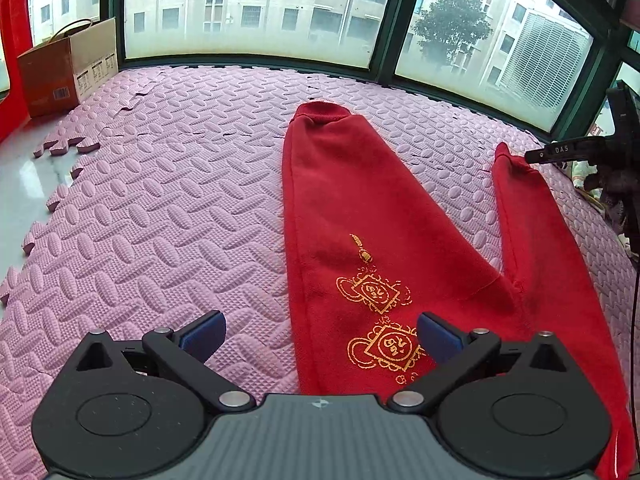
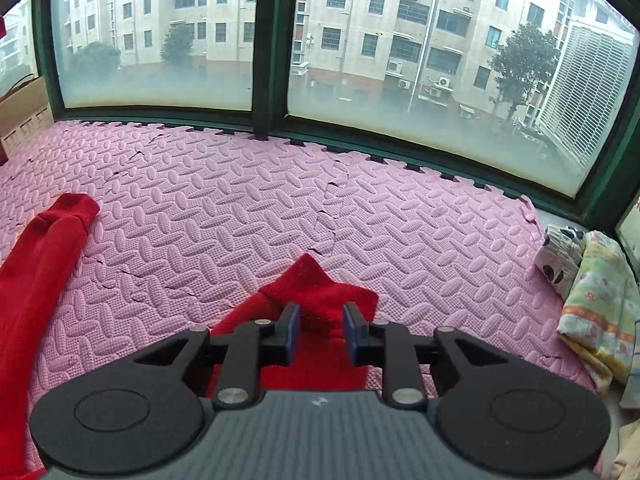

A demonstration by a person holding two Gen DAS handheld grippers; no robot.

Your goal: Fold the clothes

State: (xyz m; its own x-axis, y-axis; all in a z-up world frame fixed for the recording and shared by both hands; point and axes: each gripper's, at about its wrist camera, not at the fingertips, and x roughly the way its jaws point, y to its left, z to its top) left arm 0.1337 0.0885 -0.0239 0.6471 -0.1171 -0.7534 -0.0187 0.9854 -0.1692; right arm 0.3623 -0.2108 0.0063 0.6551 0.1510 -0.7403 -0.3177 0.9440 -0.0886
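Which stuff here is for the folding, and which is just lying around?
For folding: red fleece trousers with gold print; left gripper; right gripper.
Lying about: brown cardboard box; loose purple foam mat piece; folded patterned cloths.

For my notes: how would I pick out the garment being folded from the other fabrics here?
Start at the pink foam mat under the windows. The red trousers lie spread on it, legs toward the glass. Only they are plain red with gold emblems; the folded cloths at the mat's edge are pale and patterned.
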